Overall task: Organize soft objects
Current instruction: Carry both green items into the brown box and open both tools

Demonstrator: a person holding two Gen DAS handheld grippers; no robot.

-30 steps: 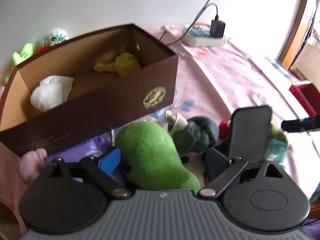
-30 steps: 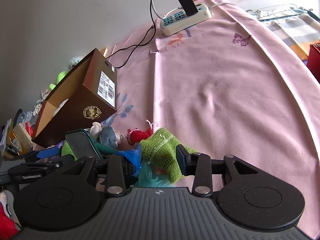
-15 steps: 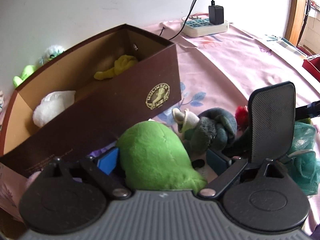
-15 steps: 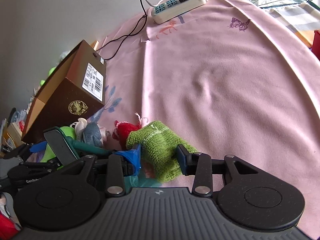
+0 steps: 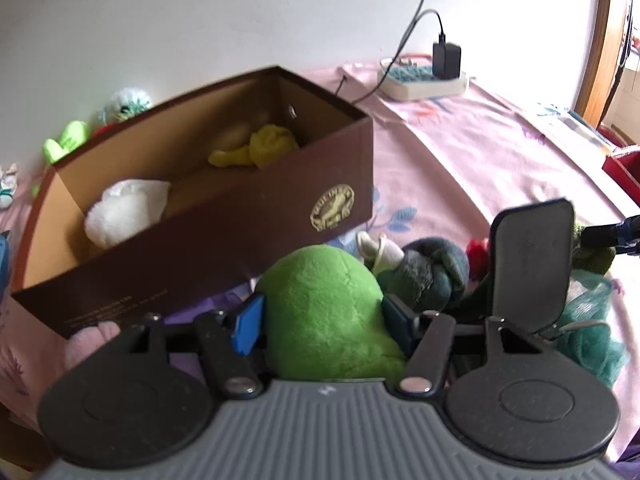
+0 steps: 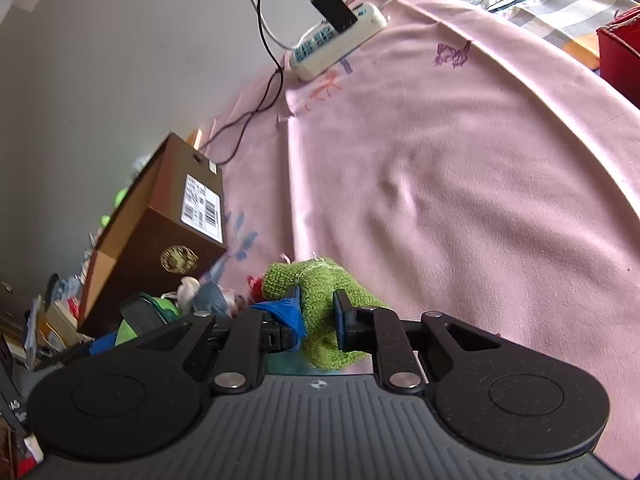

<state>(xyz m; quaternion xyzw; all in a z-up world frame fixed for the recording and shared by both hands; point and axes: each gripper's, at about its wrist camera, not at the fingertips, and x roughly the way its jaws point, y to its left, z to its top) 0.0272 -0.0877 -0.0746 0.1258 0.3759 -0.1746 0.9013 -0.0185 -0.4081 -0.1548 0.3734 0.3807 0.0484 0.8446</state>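
Observation:
My left gripper (image 5: 322,316) is shut on a bright green plush toy (image 5: 324,304), just in front of an open brown cardboard box (image 5: 248,232). The box holds a white plush (image 5: 124,212) and a yellow plush (image 5: 264,146). My right gripper (image 6: 317,314) is shut on a green knitted piece (image 6: 320,292) and holds it above the pink cloth. A dark grey knotted toy (image 5: 428,272), a red soft thing (image 5: 478,250) and a teal mesh puff (image 5: 588,332) lie by the box.
A white power strip (image 5: 424,80) with a black charger and cable lies at the back by the wall. Green and white soft toys (image 5: 68,144) lie behind the box. A red container (image 6: 620,56) stands at the far right. Pink cloth (image 6: 460,168) covers the surface.
My left gripper has closed on the green plush and lifted a little. My right gripper has squeezed the green knitted piece and raised it off the pile, tilting left.

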